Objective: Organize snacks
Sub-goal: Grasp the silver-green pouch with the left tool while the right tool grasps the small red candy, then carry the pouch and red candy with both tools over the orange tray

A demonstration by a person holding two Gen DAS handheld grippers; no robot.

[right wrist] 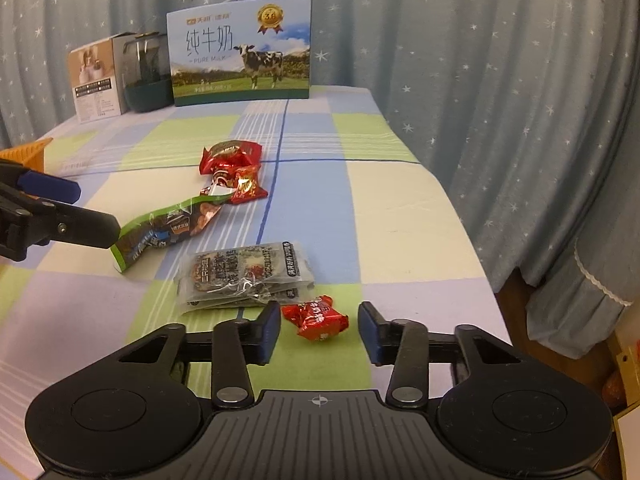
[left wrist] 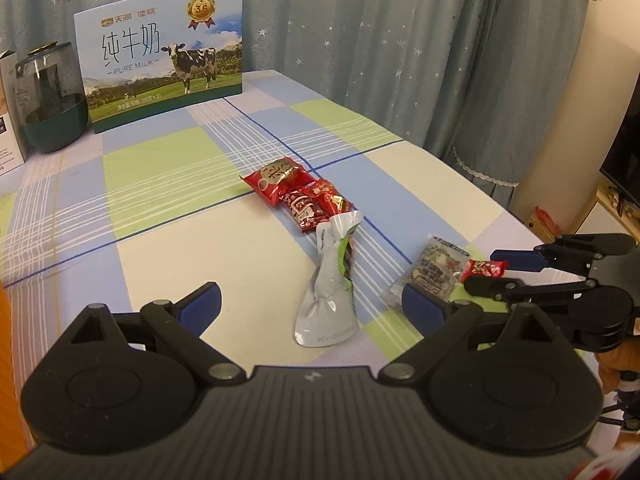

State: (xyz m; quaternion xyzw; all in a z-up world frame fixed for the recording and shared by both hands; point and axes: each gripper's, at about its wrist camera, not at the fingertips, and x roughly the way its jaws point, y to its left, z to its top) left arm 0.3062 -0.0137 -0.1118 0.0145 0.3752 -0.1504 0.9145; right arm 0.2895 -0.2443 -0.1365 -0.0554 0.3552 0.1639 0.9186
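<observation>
Here the right gripper (right wrist: 319, 330) stands with its blue-padded jaws spread, a small red candy (right wrist: 316, 317) lying on the checked tablecloth (right wrist: 400, 216) between them, touched by neither pad. At eleven o'clock from the candy, just beside it, sits a stack of grey snack packets (right wrist: 244, 272). Farther off at eleven lies a long green-edged pouch (right wrist: 168, 232), its far end touching a cluster of red snack packs (right wrist: 234, 172) at twelve o'clock.

The left gripper (left wrist: 316, 304) is also wide open and holds nothing; the pouch, showing its silver back (left wrist: 328, 300) from this side, lies between its jaws toward twelve o'clock, with the right gripper (left wrist: 486, 270) at three o'clock around the candy (left wrist: 482, 269). At the table's far edge stand a milk carton box (right wrist: 240, 52), a dark green jar (right wrist: 146, 80) and a white box (right wrist: 96, 80), before a star-patterned curtain (right wrist: 480, 60).
</observation>
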